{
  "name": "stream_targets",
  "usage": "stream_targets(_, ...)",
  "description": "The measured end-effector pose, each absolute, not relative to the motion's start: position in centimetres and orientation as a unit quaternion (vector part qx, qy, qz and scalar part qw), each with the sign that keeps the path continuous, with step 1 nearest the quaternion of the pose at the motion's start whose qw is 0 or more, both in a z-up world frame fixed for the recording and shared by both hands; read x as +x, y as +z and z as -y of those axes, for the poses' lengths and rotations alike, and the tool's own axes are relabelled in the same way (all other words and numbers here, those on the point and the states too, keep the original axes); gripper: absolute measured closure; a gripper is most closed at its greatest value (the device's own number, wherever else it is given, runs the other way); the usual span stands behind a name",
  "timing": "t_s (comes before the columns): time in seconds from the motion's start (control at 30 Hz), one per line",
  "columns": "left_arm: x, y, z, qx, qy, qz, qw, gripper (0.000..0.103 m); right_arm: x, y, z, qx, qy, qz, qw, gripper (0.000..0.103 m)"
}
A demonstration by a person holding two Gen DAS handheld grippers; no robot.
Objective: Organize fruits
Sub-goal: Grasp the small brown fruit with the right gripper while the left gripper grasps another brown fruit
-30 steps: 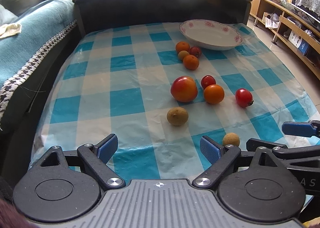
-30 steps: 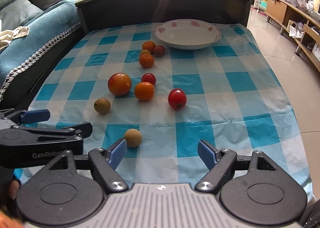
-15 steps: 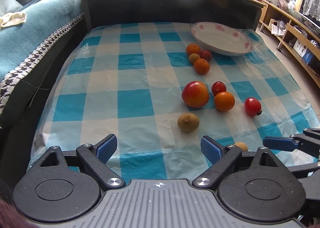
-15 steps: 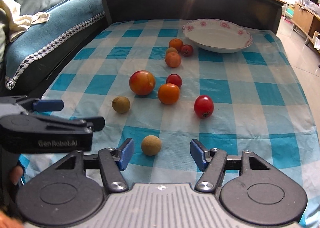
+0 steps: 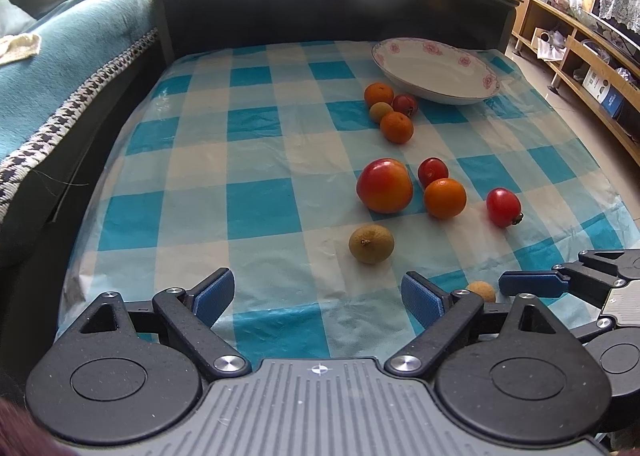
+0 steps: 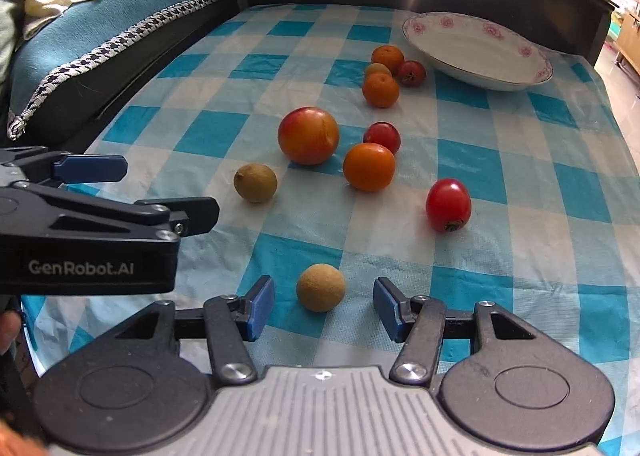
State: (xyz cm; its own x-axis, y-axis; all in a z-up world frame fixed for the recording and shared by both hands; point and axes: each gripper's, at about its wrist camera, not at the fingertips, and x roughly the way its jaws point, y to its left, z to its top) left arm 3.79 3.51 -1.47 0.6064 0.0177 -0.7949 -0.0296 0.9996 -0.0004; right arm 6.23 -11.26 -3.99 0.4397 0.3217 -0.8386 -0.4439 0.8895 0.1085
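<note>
A small tan round fruit [image 6: 321,287] lies on the checked cloth between the pads of my right gripper [image 6: 323,294]. The pads stand clear of it on both sides, so the gripper is open. Further out lie a brown fruit [image 6: 255,182], a big red-orange fruit [image 6: 309,135], an orange [image 6: 369,166], a small red fruit [image 6: 382,137] and a tomato [image 6: 447,204]. More small fruits [image 6: 380,89] cluster beside the empty flowered bowl [image 6: 478,49]. My left gripper [image 5: 318,292] hovers wide open over the cloth's near edge, holding nothing.
The blue-and-white checked cloth [image 5: 260,159] covers a low table. A dark raised board [image 5: 320,3] walls the far side, and a sofa with a teal throw [image 5: 60,67] runs along the left. Wooden shelving [image 5: 592,67] stands at the right.
My right gripper has shifted left and down so the tan fruit now sits between its pads, and its jaws have narrowed. The left gripper has stayed nearly still.
</note>
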Motion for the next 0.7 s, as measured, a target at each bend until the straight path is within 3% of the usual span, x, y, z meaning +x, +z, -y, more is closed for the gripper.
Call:
stream_targets(0.17,3.9,-1.5,-3.7,-0.012,0.013,-0.446,0.895,0.009,6.2,-4.4,11.4,-0.041,0.256,-0.478,0.839,0.014)
stream_targets(0.3,4.0,-1.5,-3.9,-0.018,0.012,-0.446,0.895,0.009,6.1,-4.6,10.9,-0.042,0.269,-0.477,0.836,0.002)
stream_targets(0.57,3.9,-1.0,-4.1,-0.017,0.015,-0.434,0.900,0.009,5.9,-4.8,10.0,-0.074,0.278,-0.481,0.828,0.000)
stream_targets(0.6,3.9,-1.0,-4.1,-0.018,0.015,-0.434,0.901,0.009,5.9,-4.7,10.0,-0.075,0.270,-0.480,0.831,0.003)
stream_targets(0.63,4.0,-1.0,-4.1,-0.020,0.014,-0.434,0.901,0.009,5.9,-4.5,10.1,-0.078,0.257,-0.476,0.837,0.019)
stream_targets(0.67,4.1,-0.9,-4.1,-0.019,0.013,-0.433,0.901,0.010,5.9,-4.2,10.2,-0.086,0.248,-0.470,0.843,0.046)
stream_targets(0.7,4.1,-0.9,-4.0,-0.014,0.011,-0.431,0.902,0.010,6.1,-4.1,10.4,-0.087,0.242,-0.468,0.845,0.055)
